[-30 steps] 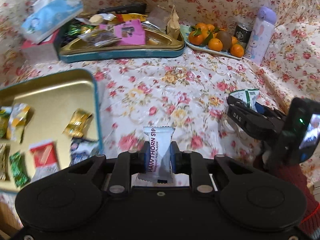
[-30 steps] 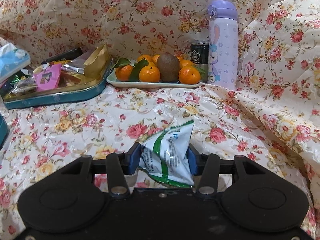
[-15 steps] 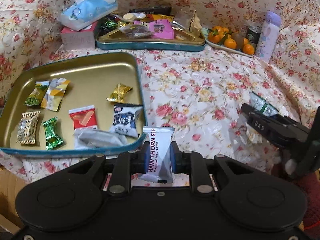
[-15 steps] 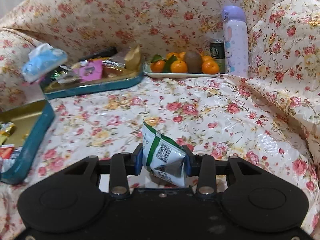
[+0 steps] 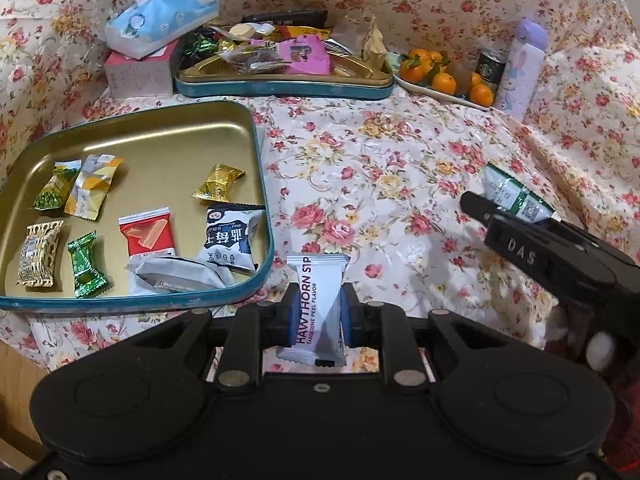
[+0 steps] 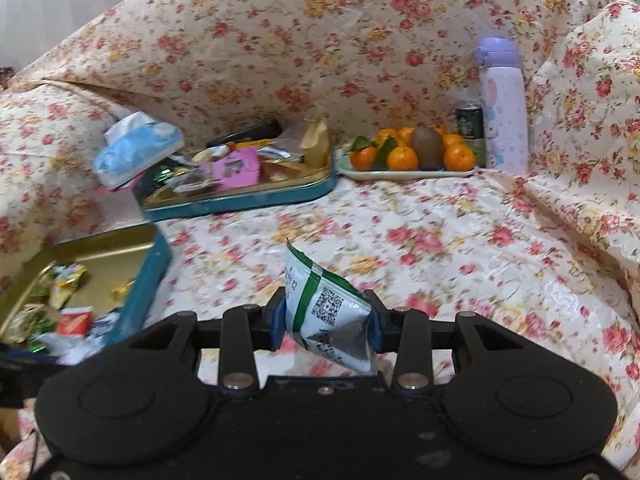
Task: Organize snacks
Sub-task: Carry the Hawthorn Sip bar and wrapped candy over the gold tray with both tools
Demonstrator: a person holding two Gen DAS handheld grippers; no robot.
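Note:
My left gripper [image 5: 319, 312] is shut on a white hawthorn strip packet [image 5: 319, 300], held upright just right of the near gold tray [image 5: 168, 152], which holds several wrapped snacks. My right gripper [image 6: 327, 322] is shut on a green-and-white snack packet [image 6: 326, 308] above the floral cloth; it also shows in the left wrist view [image 5: 516, 216] at the right, with the packet [image 5: 508, 196] in its tip. The near tray shows in the right wrist view [image 6: 100, 256] at the left. A far tray [image 5: 288, 84] is piled with mixed snacks.
A tissue pack [image 5: 160, 20] lies on a pink box [image 5: 140, 72] at the back left. A plate of oranges with a kiwi [image 5: 444, 80], a can [image 5: 490, 66] and a purple bottle [image 5: 520, 68] stand at the back right. Floral cloth covers everything.
Both grippers have pulled back and up with their packets still held. The near gold tray has come fully into the left view and into the right view's left edge.

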